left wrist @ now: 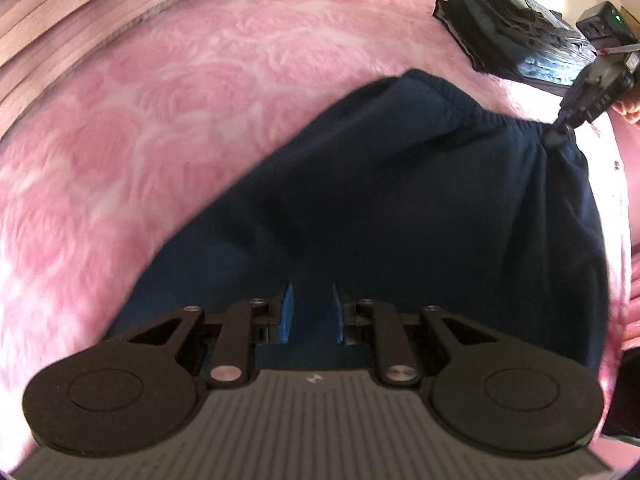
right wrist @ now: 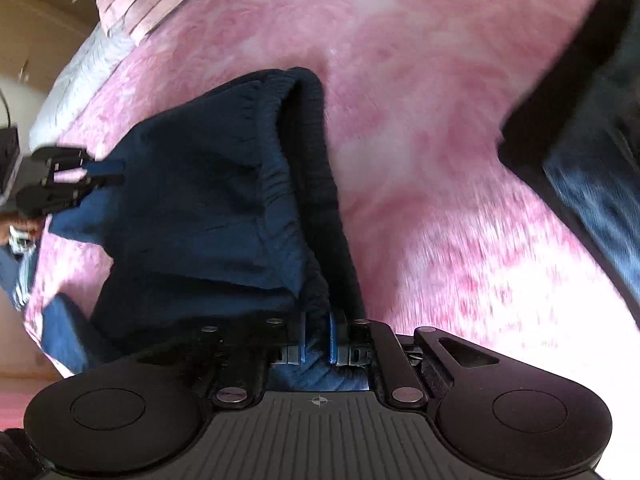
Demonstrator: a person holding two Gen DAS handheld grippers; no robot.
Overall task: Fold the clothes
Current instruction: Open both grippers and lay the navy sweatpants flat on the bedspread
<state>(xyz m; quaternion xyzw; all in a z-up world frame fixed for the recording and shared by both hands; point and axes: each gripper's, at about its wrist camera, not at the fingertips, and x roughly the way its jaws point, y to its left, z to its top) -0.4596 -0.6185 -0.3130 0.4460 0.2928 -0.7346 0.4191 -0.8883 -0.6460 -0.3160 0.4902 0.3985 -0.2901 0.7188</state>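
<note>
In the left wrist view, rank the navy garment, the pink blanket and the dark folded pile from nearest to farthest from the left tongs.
1. Navy garment, between the left tongs.
2. Pink blanket, spread to the left and beyond.
3. Dark folded pile, far at upper right on the blanket.

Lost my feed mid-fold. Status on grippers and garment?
Left gripper and right gripper each shut on the dark navy elastic-waist fabric garment. Garment partly lifted over pink fluffy blanket. Dark folded stack lies apart.

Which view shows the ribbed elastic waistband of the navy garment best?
The right wrist view: the ribbed elastic waistband runs lengthwise toward the right gripper. The left wrist view shows it only far off.
</note>
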